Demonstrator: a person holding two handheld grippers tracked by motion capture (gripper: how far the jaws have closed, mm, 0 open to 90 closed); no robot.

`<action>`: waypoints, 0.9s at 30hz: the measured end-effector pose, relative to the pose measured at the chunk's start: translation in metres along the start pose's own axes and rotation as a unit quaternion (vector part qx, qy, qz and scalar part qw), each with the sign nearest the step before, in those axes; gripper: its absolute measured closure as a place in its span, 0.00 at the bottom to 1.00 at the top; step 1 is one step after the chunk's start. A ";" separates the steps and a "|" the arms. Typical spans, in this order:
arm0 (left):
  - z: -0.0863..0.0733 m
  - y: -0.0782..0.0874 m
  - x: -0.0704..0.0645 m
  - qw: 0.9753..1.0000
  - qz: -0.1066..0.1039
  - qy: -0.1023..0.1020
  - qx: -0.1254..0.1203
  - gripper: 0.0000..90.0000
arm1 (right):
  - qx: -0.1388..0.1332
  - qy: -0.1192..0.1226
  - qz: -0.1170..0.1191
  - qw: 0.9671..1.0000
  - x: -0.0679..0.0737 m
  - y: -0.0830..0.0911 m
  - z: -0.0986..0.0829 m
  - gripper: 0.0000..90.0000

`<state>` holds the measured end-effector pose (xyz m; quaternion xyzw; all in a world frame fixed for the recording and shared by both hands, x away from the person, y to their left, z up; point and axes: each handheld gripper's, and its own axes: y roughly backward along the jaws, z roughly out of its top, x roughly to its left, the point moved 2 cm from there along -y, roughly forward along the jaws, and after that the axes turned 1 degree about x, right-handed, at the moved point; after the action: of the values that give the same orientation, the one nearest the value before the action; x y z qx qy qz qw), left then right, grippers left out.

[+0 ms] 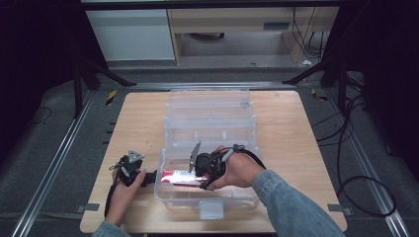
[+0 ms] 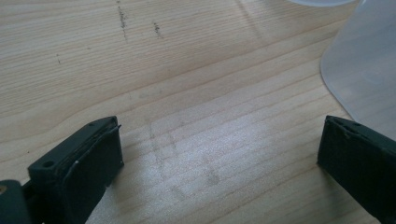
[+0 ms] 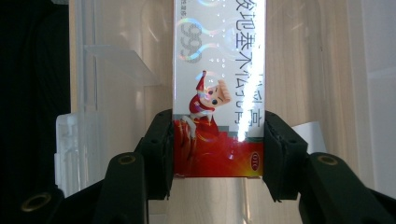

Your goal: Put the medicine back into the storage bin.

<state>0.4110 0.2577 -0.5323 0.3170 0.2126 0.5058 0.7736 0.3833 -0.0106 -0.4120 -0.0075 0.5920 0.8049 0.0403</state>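
Overhead, your right gripper (image 1: 201,174) holds the box (image 1: 180,177) inside the clear bin (image 1: 207,148), long axis pointing toward your left gripper (image 1: 129,170). Left gripper view: jaws spread wide, empty, over the table (image 2: 187,70). Right gripper view: jaws clamp the box's red end.

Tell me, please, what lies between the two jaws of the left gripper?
Nothing but bare wooden table, as the left gripper view shows: the left gripper stands open, with the clear plastic box off to one side.
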 end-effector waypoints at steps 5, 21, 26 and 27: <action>0.000 0.000 0.000 1.000 0.000 0.000 0.000 0.00 | 0.008 0.001 0.002 1.000 -0.001 -0.003 0.000 0.57; 0.000 0.000 0.000 1.000 -0.001 -0.001 0.000 0.00 | 0.022 0.018 0.015 0.999 -0.003 -0.020 0.007 0.57; 0.000 0.000 0.000 1.000 -0.001 -0.001 0.000 0.00 | 0.028 0.020 0.017 0.999 -0.004 -0.026 0.008 0.57; 0.000 0.000 0.000 1.000 -0.001 -0.001 0.000 0.00 | 0.028 0.021 0.017 0.999 -0.005 -0.027 0.008 0.57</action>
<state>0.4113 0.2578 -0.5323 0.3175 0.2120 0.5046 0.7744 0.3901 0.0047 -0.4352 -0.0131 0.6152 0.7881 0.0148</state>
